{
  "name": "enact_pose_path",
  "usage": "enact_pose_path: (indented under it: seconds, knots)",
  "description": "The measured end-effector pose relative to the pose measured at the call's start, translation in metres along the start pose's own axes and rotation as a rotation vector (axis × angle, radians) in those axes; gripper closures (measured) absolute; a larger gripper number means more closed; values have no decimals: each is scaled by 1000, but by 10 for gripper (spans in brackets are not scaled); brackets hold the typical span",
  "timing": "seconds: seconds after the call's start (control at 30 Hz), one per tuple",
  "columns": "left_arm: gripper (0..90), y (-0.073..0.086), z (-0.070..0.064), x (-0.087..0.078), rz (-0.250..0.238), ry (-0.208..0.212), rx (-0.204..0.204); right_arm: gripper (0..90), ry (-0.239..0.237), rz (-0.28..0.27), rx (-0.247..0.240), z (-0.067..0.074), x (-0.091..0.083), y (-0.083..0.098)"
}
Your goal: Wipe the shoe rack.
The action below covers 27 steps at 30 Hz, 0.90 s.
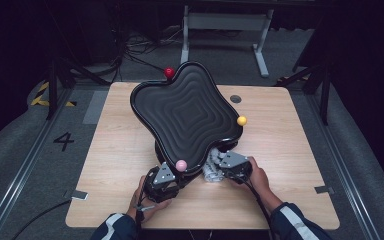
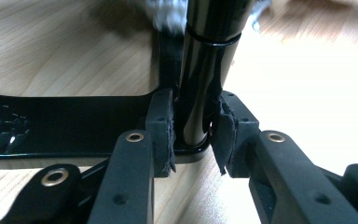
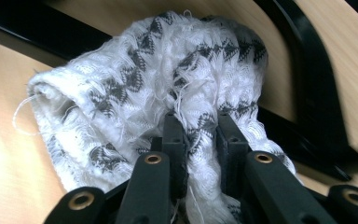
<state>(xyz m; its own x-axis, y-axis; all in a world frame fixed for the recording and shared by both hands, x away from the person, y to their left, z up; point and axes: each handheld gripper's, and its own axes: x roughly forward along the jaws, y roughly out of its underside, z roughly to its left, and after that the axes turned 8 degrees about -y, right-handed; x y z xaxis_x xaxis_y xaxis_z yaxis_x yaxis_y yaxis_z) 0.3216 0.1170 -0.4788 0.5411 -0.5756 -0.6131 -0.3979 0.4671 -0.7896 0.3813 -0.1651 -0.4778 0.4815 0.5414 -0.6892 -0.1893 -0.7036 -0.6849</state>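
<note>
A black wavy tray (image 1: 187,112) stands tilted on the wooden table (image 1: 290,150). It carries a red ball (image 1: 169,72), a yellow ball (image 1: 241,120) and a pink ball (image 1: 181,165) on its rim. Under its near edge, my left gripper (image 1: 166,180) is shut on a glossy black post (image 2: 209,56) that rises from a flat black base (image 2: 65,121); both pads (image 2: 161,123) press on it. My right gripper (image 1: 219,169) is shut on a bunched white and grey cloth (image 3: 144,88), held against the black frame (image 3: 307,84) beneath the tray's near right side.
A small grey disc (image 1: 235,99) is set into the table behind the tray. A white metal stand (image 1: 225,22) and cables lie on the floor beyond. The floor at the left bears a "4" mark (image 1: 63,141).
</note>
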Motion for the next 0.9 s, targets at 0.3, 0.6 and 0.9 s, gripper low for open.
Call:
enact_pose_path:
  seconds: [0.3, 0.6, 0.9]
  knots:
    - [691, 0, 0, 0, 0, 0, -1, 776, 62, 49, 54, -27, -11, 16]
    - [691, 0, 0, 0, 4, 0, -2, 785, 84, -16, 111, -48, -47, 31]
    - [690, 0, 0, 0, 1, 0, -2, 788, 65, -111, 93, -43, -83, 30]
